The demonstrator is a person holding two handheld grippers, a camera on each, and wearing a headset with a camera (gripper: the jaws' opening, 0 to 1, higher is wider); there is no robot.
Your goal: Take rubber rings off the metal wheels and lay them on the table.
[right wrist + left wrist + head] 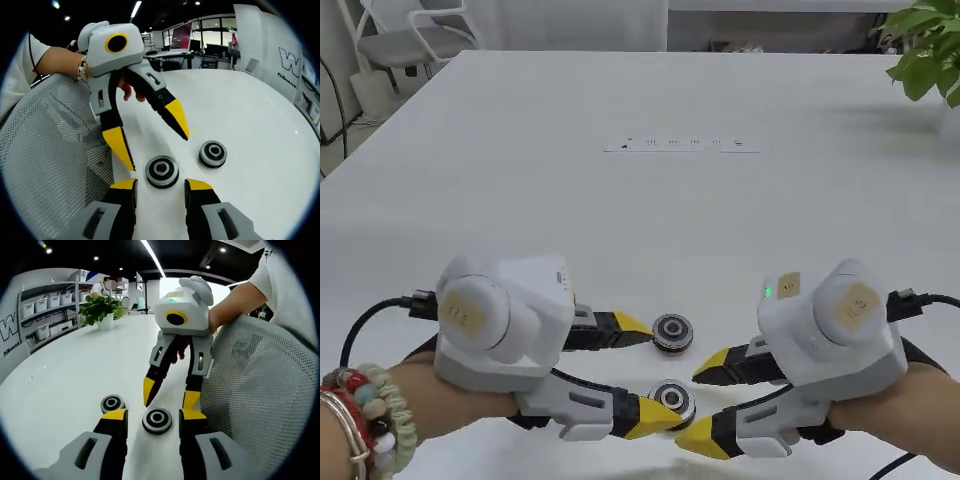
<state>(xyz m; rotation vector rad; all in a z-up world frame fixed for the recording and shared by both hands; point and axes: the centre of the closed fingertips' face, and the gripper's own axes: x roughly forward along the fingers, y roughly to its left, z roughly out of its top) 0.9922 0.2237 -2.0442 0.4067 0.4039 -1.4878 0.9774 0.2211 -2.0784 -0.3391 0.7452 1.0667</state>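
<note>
1. Your left tongs [653, 372] are wide open and hold nothing. In the left gripper view the two yellow tips stand on either side of the near wheel [157, 420] without touching it.
2. Your right tongs [695, 408] come in from the opposite side, also spread well apart and empty. In the right gripper view the same wheel lies just ahead of the gap between their tips.
3. You point both pairs at each other across this one wheel. That looks like a two-handed set-up: one pair to pin the metal body, the other to pull off the band.
4. The dark outer band on that wheel, which I take for the rubber ring [162, 184], sits fully round the rim, so the peeling has not begun.
5. The wheel lies flat, hub up, which lets a tip reach the edge of the band from the side.
6. The far wheel [672, 332] lies flat too, just beyond the near one and close to the upper tip of your left tongs. Its band also looks to be in place.
7. No loose ring lies on the surface [620, 200], so the task seems to be at its start.
8. There is plenty of bare white surface beyond the wheels to lay the rings on. A plant [925, 50] stands at the far right corner, and a mesh chair back [260, 380] is behind your hands.
</note>
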